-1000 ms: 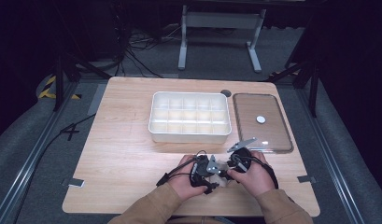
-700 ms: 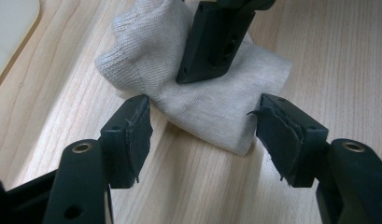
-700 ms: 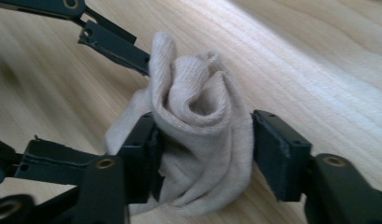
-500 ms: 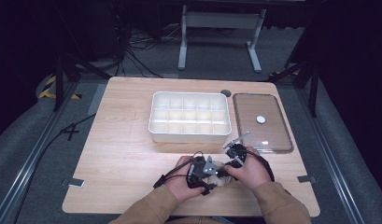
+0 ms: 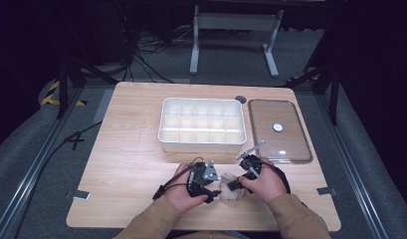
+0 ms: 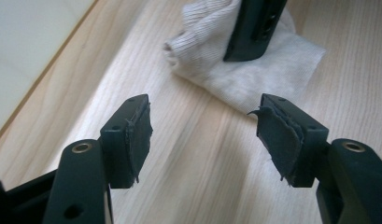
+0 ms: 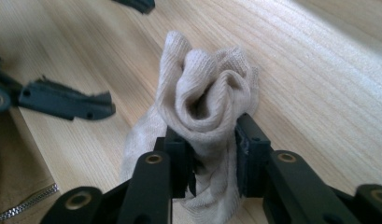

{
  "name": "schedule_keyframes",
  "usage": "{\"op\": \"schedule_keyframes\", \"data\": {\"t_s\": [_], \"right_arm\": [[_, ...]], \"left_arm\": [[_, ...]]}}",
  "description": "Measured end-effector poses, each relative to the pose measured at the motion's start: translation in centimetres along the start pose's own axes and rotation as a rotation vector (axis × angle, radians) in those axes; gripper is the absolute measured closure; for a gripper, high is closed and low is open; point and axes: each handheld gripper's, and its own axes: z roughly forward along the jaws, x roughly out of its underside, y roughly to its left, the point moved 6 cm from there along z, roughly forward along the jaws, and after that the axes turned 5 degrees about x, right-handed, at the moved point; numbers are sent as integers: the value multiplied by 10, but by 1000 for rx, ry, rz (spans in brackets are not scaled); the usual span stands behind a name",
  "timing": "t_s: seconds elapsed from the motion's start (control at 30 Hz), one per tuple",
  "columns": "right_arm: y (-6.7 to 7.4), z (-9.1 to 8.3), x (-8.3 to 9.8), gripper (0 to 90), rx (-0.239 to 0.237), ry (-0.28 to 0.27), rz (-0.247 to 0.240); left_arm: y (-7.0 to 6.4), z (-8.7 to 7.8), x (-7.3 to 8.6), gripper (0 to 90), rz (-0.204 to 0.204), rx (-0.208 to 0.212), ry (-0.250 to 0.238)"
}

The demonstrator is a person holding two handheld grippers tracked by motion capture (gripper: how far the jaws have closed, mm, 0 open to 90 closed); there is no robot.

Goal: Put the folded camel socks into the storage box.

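A light wooden table [image 5: 131, 164] with a pale, straight grain stands in a dark room on grey carpet, with black cables trailing over the floor behind it and the grey metal legs of a stand [image 5: 233, 37] beyond the far edge. At the table's middle sits a white compartment tray [image 5: 163, 134], its cells divided into a grid. Just to its right lies a clear lid [image 5: 295, 149] with a small white disc on it. A strip of yellow-and-black tape [image 5: 54, 92] marks the floor at the left.

Near the front edge, between the person's two hands, lies a beige ribbed sock [image 7: 202, 93], bunched into a loose roll on the wood. The right gripper [image 7: 212, 154] has just been closing its jaws, and its pads now pinch the rolled sock from both sides. The left gripper [image 6: 202, 135] stands just beside the sock with its jaws spread wide and nothing between them; its worn pads hover over bare wood. Brown sleeves [image 5: 151, 226] come in from the bottom of the high view.
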Motion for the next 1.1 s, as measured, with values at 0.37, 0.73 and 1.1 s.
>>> {"op": "schedule_keyframes", "data": {"t_s": [0.37,0.73,1.1], "right_arm": [[-2,-7,-3,730,-58,-29,7],[-14,-44,-14,729,-3,-106,-12],[-25,-68,-24,728,36,-141,-21]], "left_arm": [[20,-35,20,355,-34,-57,-40],[51,-91,71,352,-159,-180,-117],[65,-113,88,356,-245,-225,-153]]}}
